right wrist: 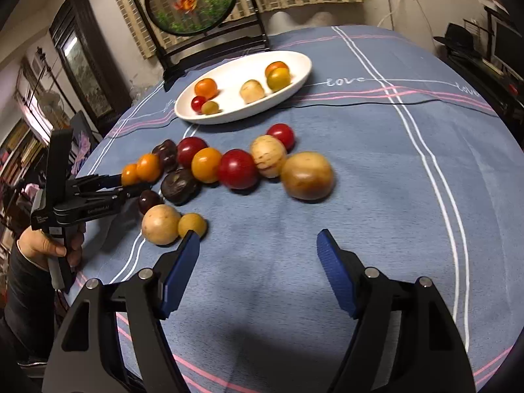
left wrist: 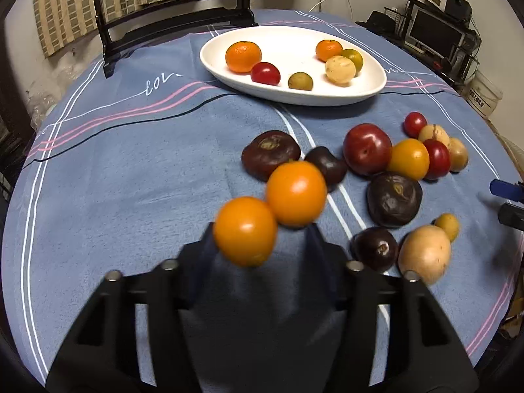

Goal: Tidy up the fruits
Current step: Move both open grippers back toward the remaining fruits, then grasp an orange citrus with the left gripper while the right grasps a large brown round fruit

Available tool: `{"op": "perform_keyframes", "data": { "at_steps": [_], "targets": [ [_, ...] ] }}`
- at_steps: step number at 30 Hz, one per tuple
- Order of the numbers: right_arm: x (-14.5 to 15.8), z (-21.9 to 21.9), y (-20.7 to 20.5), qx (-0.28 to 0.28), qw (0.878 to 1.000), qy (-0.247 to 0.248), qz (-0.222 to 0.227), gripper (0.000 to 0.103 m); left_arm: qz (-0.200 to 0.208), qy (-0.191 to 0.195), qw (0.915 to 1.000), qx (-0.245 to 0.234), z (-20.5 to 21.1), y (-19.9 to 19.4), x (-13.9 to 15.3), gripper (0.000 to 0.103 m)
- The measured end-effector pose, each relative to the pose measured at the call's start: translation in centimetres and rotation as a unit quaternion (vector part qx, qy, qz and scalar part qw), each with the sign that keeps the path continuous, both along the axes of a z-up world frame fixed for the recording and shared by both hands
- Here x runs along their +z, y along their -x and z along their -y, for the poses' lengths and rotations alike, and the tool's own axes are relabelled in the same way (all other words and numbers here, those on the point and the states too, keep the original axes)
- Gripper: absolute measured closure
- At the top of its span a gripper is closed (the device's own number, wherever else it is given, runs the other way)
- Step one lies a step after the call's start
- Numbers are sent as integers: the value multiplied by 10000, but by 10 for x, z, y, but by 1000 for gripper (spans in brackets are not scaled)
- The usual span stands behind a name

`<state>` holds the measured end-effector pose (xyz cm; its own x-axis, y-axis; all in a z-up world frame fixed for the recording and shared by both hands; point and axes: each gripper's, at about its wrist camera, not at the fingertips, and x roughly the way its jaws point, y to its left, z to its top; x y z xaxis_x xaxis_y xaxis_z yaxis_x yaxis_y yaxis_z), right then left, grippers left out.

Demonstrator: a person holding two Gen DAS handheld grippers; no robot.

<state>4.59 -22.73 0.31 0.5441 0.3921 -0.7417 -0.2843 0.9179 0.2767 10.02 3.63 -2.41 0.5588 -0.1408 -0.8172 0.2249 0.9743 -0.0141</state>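
From the left wrist view, my left gripper (left wrist: 276, 229) has its jaws narrowed around the nearer of two orange tomatoes (left wrist: 245, 231), which sits against the left finger; its twin (left wrist: 296, 193) touches it just beyond. I cannot tell whether the right pad presses yet, since blur hides the contact. Further right, dark purple fruits (left wrist: 394, 199), red tomatoes and pale tan fruits lie clustered on the blue tablecloth (left wrist: 131, 170). The white oval dish (left wrist: 294, 96) stands far across, already holding six small fruits.

From the right wrist view, my right gripper (right wrist: 258, 239) hangs wide and empty over bare cloth, near a small yellow fruit (right wrist: 192, 225). At the left, a hand (right wrist: 49, 245) holds the left gripper level with the orange pair (right wrist: 141, 168).

I judge the tomato light, smooth-skinned and slippery, soft enough to split under a hard squeeze. I would take it across its widest middle, gently, since it can roll away.
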Motion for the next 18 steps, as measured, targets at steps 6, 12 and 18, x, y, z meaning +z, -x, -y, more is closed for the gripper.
{"op": "perform_keyframes", "data": {
  "at_steps": [6,12,18],
  "targets": [
    [-5,-8,-6,23,9994,331,11,28,-7,531,9985,153,-17,20,4,67],
    [-17,-6,-33,-159,9921,1216,-254,28,-21,537,9979,349,-16,20,1,66],
    [-18,-9,-60,-81,9922,1225,-228,29,-23,409,9981,465,-12,16,1,66]
  ]
}}
